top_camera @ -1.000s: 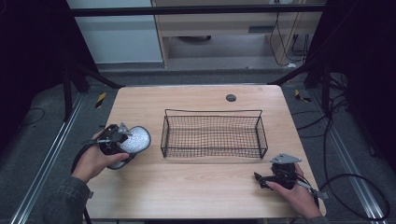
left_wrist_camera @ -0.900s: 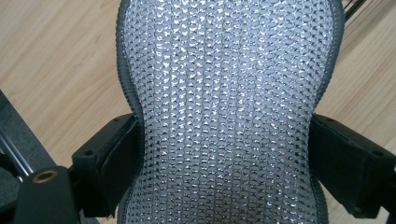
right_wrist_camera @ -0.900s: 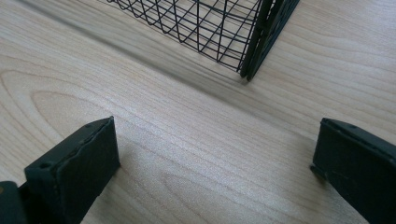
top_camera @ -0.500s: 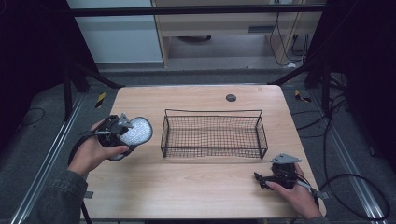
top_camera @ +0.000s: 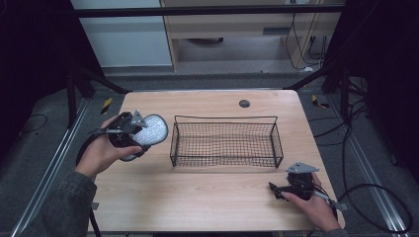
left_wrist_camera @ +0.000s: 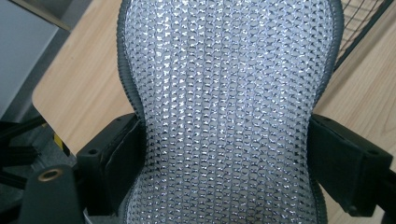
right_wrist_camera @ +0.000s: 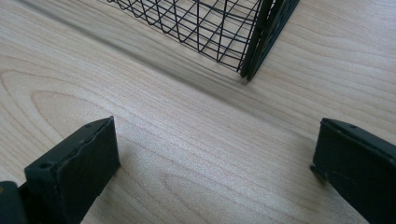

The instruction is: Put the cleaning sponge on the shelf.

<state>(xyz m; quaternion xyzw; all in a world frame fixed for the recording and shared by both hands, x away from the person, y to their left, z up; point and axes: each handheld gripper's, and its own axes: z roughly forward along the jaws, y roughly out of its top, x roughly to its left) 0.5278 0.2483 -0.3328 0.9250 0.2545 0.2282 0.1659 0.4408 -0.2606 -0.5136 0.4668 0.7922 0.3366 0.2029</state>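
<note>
A silvery mesh pad with a dark grey edge [top_camera: 153, 128] hangs above the left part of the wooden table [top_camera: 197, 197]. My left gripper [top_camera: 140, 136] is shut on it. In the left gripper view the pad [left_wrist_camera: 229, 70] is pinched at its narrow waist between the two black jaws, and my left gripper [left_wrist_camera: 226, 140] presses in from both sides. A black wire basket [top_camera: 225, 118] stands empty at mid-table, just right of the pad. My right gripper [top_camera: 276, 189] rests low at the front right, open. In its own view my right gripper [right_wrist_camera: 215, 154] has bare wood between the jaws and the basket corner [right_wrist_camera: 252, 42] ahead.
A small dark round disc [top_camera: 244, 103] lies near the table's far edge. A cable trails from the right gripper off the table's right side. Metal frame posts and dark floor surround the table.
The left hand has lifted the mesh pad off the table and carried it up and right, toward the basket. The right hand and gripper have stayed put.
</note>
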